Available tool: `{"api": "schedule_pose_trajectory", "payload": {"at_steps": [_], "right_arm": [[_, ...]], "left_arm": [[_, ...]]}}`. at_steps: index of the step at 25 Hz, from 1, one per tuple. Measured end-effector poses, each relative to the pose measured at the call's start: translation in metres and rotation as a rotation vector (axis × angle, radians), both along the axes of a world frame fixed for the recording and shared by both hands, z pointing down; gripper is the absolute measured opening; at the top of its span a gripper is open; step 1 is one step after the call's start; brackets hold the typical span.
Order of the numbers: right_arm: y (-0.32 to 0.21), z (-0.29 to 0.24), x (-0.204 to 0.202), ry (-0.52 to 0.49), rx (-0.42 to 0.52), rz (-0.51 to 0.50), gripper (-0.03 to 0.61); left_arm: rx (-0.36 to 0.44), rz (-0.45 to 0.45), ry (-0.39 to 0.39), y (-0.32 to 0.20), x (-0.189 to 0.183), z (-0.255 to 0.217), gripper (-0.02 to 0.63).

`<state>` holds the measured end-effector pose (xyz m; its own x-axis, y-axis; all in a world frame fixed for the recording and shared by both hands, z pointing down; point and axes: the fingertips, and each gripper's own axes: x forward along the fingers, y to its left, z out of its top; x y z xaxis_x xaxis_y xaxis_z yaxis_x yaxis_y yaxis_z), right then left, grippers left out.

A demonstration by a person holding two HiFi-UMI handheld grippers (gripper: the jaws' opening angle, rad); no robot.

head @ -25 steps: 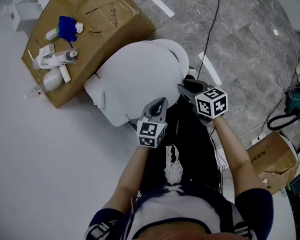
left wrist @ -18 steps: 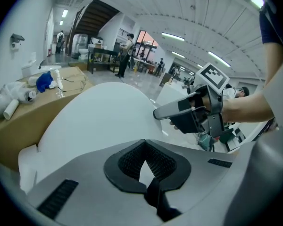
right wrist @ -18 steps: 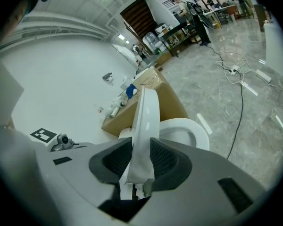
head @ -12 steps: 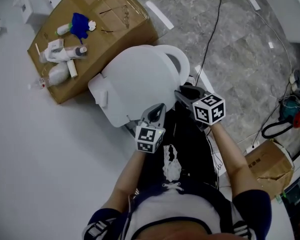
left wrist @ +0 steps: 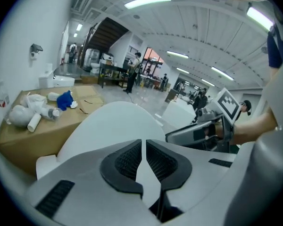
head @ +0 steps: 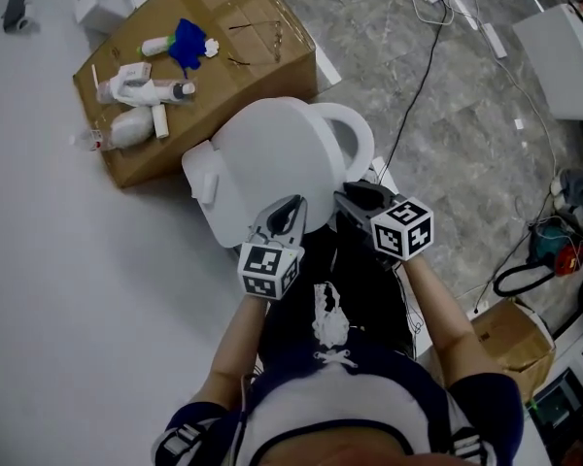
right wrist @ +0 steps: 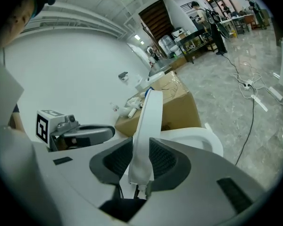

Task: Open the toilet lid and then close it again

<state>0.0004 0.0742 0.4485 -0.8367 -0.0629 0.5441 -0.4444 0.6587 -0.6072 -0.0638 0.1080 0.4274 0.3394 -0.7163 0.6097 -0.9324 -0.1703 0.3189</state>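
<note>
The toilet lid (head: 272, 158) tilts up (half raised). The right gripper (right wrist: 140, 164) fingers, which have just been closing, pinch its rim. The left gripper (left wrist: 143, 147) fingers are pressed together.

At centre, just ahead of the person's legs: toilet lid (head: 272, 163), tilted up over toilet seat (head: 358, 129), seat showing past its right edge. Behind and left of the lid, close by: cardboard box (head: 272, 47) on the floor (head: 457, 173). On the box, toward its left end: bottles (head: 136, 93). Right of the toilet, along the floor: cable (head: 423, 66). Far lower right: second box (head: 513, 338).
</note>
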Motion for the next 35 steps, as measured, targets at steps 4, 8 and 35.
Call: {"api": "schedule_pose_trajectory", "payload": {"at_steps": [4, 8, 35], "right_arm": [[0.008, -0.013, -0.012, -0.008, 0.016, -0.032, 0.103], [0.021, -0.029, -0.028, -0.008, 0.054, -0.089, 0.095], [0.091, -0.093, -0.121, -0.206, 0.165, -0.25, 0.012]], "left_arm": [[-0.007, -0.005, 0.038, -0.017, -0.01, -0.022, 0.096], [-0.09, 0.034, -0.036, -0.028, -0.016, -0.03, 0.191], [-0.089, -0.238, -0.155, 0.029, -0.103, -0.08, 0.209]]}}
